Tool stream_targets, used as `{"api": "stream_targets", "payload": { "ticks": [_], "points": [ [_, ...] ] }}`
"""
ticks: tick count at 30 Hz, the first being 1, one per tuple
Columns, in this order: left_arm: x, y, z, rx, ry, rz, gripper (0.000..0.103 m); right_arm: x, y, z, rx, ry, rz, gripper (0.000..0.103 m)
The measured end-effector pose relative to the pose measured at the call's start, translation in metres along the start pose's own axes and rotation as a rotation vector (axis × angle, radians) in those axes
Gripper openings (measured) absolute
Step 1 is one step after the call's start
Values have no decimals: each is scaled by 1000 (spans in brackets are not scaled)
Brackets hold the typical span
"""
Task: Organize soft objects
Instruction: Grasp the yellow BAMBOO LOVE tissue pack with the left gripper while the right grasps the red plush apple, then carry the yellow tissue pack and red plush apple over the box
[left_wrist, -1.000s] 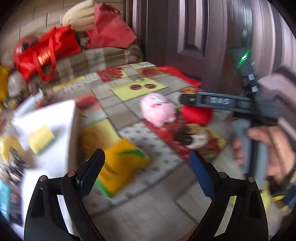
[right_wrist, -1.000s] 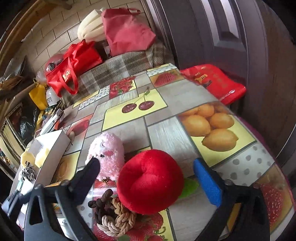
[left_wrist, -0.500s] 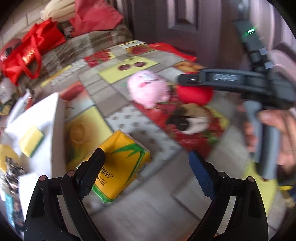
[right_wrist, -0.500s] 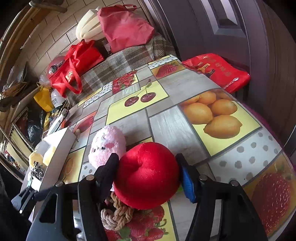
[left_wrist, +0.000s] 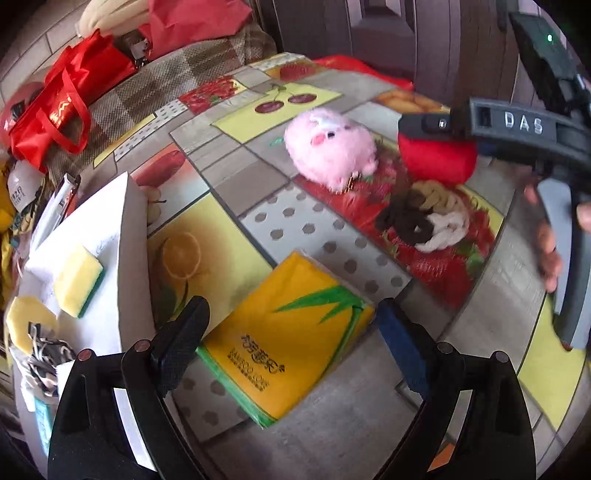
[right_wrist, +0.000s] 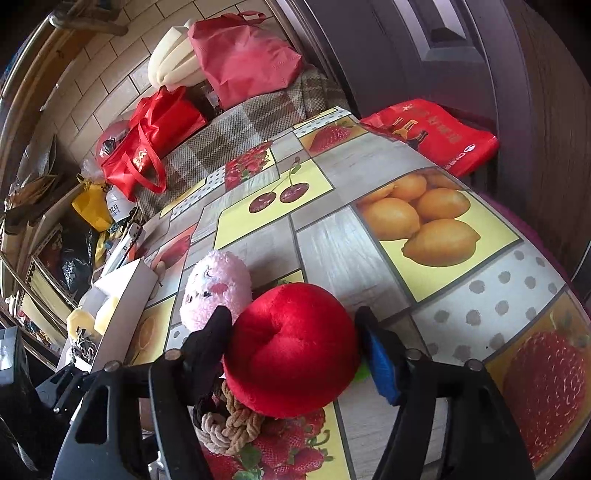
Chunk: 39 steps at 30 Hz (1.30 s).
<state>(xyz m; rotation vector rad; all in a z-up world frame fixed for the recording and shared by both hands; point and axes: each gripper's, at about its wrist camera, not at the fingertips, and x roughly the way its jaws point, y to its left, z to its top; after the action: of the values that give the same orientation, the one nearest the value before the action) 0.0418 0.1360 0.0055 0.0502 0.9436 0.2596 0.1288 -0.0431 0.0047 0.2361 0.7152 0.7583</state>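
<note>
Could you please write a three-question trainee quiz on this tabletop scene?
1. True or false: the right gripper has the red plush between its fingers.
2. Which thing lies between the left gripper's open fingers? A) pink plush B) yellow tissue pack C) rope knot
3. Fill in: the yellow-and-green sponge lies on the white ____.

Key:
1. True; the pads press on its sides, the jaws having just closed in on it.
2. B; the fingers straddle it without touching.
3. box.
</note>
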Motion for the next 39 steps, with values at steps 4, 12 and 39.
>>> {"api": "stream_targets", "payload": {
  "ticks": [4,12,39],
  "points": [
    [1,0,-2,-23,-1,-33,74,3,1,0,-12,17,-2,70],
    [-19,-16,-20,-29,-118,-62,55,-6,14,-6,-88,-14,-34,58],
    [-109,45,-93,-220,-480,50,55,-75,106,-72,-358,-344,9,58]
  ]
}}
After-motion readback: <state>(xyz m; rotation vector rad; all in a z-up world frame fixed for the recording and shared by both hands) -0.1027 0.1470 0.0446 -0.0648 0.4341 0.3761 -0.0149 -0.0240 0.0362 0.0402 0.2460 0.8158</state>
